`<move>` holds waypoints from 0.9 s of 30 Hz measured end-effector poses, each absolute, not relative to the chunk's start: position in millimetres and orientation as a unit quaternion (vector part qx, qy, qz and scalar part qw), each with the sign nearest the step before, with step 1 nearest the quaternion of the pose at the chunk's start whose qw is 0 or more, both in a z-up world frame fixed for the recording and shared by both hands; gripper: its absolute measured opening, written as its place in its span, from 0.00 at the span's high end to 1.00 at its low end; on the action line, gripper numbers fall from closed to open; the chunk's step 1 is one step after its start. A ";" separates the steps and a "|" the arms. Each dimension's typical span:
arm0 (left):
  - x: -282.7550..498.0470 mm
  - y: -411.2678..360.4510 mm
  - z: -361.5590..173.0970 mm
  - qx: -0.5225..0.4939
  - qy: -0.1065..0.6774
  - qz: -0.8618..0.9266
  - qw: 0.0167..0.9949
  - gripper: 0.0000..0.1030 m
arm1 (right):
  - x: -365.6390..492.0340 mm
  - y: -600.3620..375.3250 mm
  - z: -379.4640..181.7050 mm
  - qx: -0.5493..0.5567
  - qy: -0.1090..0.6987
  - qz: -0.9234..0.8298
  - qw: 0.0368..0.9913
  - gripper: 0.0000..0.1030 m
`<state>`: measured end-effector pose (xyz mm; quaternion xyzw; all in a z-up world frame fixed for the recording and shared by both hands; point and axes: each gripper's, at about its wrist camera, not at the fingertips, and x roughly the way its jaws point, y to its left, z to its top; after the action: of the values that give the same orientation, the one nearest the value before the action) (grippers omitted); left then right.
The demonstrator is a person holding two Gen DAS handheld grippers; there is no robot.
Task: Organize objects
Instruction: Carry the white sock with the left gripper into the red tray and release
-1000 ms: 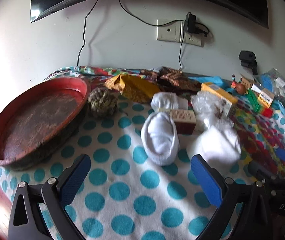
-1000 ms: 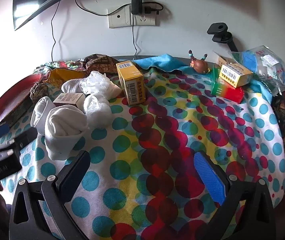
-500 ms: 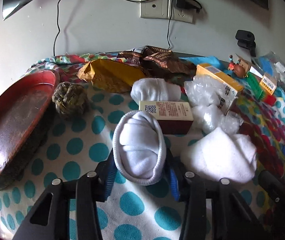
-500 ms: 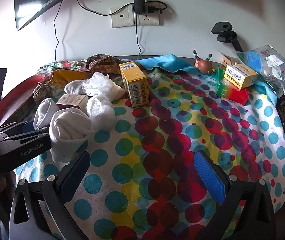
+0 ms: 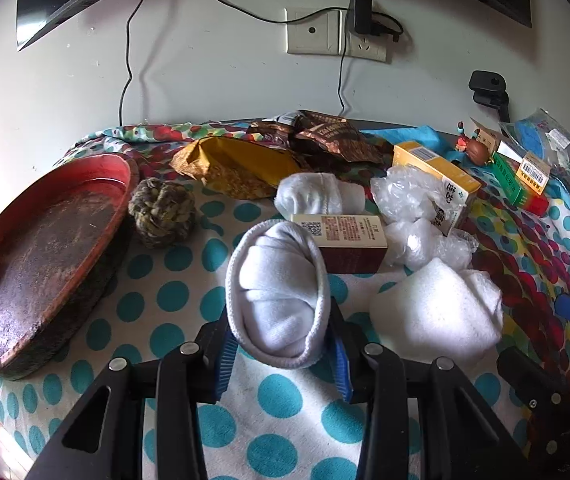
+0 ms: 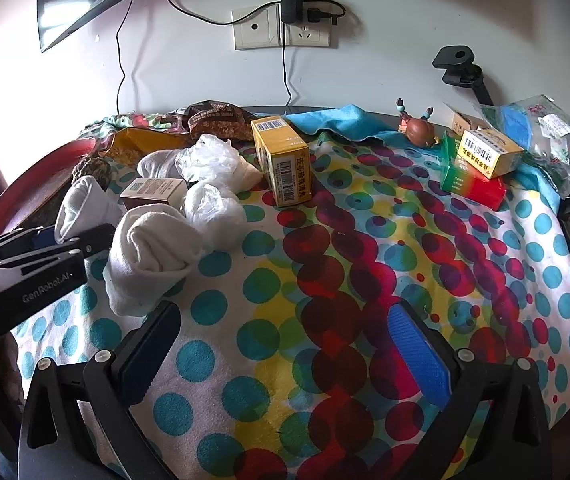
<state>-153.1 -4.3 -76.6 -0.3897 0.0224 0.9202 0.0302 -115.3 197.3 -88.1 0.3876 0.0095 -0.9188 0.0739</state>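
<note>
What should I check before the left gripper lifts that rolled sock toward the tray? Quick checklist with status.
1. Rolled sock sits between the left gripper pads, jaws closing: ok.
2. Grip firm enough to lift: cannot tell.
3. Brown box touches the sock's far end, may get dragged: not ok.
4. Red tray has bare floor free: ok.
5. Knotted ball sits against the tray rim, clear of a raised path: ok.
6. Right gripper open, holding nothing, away from the sock: ok.

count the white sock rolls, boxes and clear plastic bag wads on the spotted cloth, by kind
white sock rolls: 3
boxes: 4
clear plastic bag wads: 2
total: 9
</note>
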 end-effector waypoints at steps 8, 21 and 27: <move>-144.4 -33.9 -48.3 -0.355 0.013 0.935 -0.001 0.61 | -114.1 197.9 -87.0 0.386 0.009 -0.919 0.077 0.00; -153.5 -232.8 -56.9 -0.388 -0.033 0.895 -0.218 0.61 | -111.8 188.8 -90.0 0.389 0.017 -0.917 0.086 0.00; -152.4 -246.4 -66.3 -0.393 -0.034 0.891 -0.224 0.61 | -109.2 183.8 -90.6 0.381 0.019 -0.920 0.088 0.00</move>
<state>-152.4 -246.4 -66.3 -0.3931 -0.0340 0.8911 -0.2243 -109.2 183.8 -90.6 0.3813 0.0192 -0.9201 0.0877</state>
